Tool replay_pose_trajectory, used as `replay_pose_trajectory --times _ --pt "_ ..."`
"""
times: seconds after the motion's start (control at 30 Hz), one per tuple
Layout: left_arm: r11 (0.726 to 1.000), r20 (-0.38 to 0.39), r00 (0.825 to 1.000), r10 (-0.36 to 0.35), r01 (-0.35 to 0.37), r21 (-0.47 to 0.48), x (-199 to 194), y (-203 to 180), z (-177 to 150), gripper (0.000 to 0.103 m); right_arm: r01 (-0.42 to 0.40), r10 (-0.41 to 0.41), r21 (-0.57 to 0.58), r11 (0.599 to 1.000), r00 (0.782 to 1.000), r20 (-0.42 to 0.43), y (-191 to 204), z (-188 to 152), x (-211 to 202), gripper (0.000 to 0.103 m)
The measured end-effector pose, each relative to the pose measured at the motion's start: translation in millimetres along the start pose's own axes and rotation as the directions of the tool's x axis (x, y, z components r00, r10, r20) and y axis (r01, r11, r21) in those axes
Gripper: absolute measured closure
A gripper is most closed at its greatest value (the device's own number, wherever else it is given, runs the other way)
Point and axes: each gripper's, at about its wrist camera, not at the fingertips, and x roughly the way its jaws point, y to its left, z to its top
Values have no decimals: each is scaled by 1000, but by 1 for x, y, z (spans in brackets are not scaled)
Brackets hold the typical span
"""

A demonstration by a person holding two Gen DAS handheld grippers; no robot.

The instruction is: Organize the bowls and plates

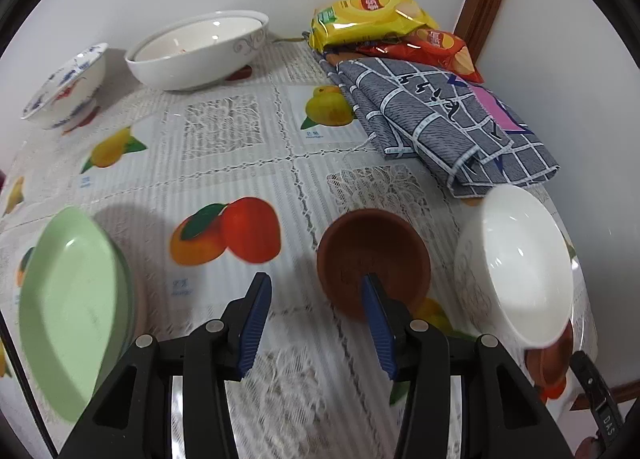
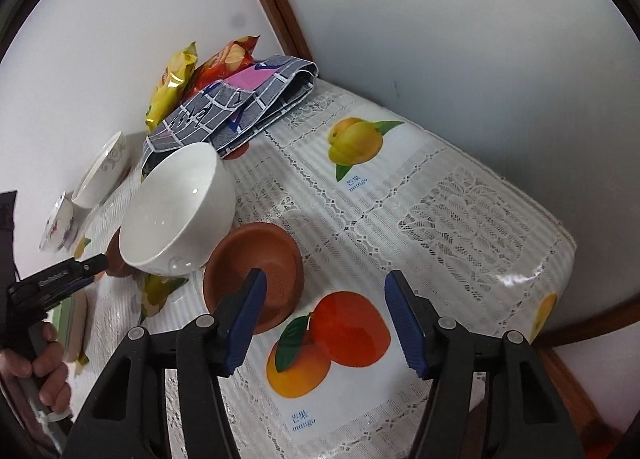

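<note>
My left gripper point(image 1: 316, 278) is open. Its right finger lies over the near rim of a small brown saucer point(image 1: 372, 251) and its left finger is over bare tablecloth. A pale green plate point(image 1: 76, 307) sits to its left and a plain white bowl point(image 1: 520, 259) to its right. My right gripper point(image 2: 326, 275) is open too. Its left finger overlaps the near edge of a second brown saucer point(image 2: 256, 267), and its right finger hangs over the printed fruit. The white bowl point(image 2: 176, 215) stands just left of that saucer. Neither gripper holds anything.
Against the back wall stand a large white bowl with grey scrollwork point(image 1: 200, 51) and a blue-and-red patterned bowl point(image 1: 64, 87). Snack bags point(image 1: 372, 15) and a folded checked cloth point(image 1: 440, 119) fill the corner. The table edge point(image 2: 560, 259) drops off at right. A hand point(image 2: 44, 371) shows at left.
</note>
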Motion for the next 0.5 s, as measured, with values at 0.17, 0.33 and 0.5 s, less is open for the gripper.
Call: replay_pose_trajectory --times 0.17,0.33,0.5 --pt "1000 -16 1000 -5 5 6 18 -1 8 58 -20 20 14 1000 1000 -24 1 3 9 46" --pt "1000 -25 999 -20 21 4 29 -2 12 58 -6 5 -7 1000 998 -66 10 3 22 51" --pt "999 -25 999 -35 35 -3 35 0 13 59 28 -30 -28 999 997 -74 15 1 28 55"
